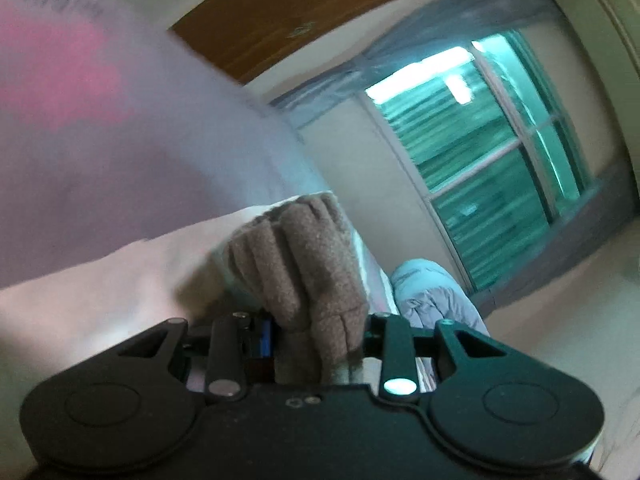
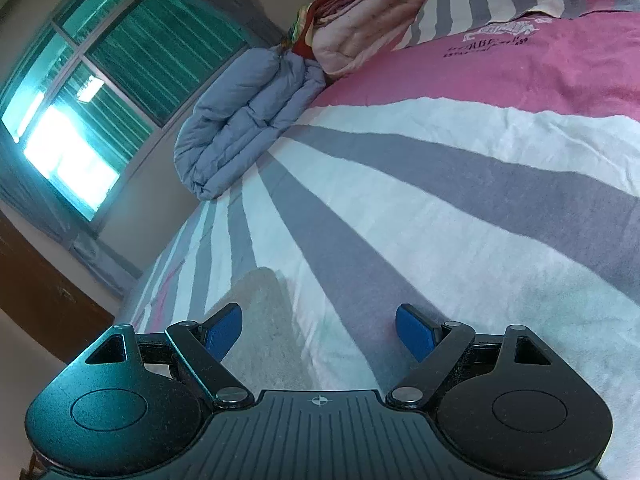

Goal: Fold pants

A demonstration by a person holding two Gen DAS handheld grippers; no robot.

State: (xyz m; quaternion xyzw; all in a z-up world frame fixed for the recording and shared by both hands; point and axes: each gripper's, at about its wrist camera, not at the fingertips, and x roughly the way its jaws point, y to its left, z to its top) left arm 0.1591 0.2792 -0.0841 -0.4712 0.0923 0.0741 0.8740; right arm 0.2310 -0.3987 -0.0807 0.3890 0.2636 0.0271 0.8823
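Pinching bunched brown pants [image 1: 304,264] in my left gripper [image 1: 316,344], right gripper [image 2: 318,332] wide over the bed [image 2: 440,200], I fear fabric slipping from so shallow a bite.

pants [image 1: 304,264]: brown | bedsheet [image 2: 440,208]: grey-white stripes, pink band; jacket [image 2: 244,116]: grey-blue

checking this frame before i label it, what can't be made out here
- Left gripper pads: left wrist view, buried under the bunched brown pants.
- Rest of the pants: left view, cut off behind the gripper body; right wrist view shows only a pale fuzzy patch beside the open right gripper.
- Bedsheet: left view, smeared by motion blur.
- Print on the pink stripe: right view, too small to read.
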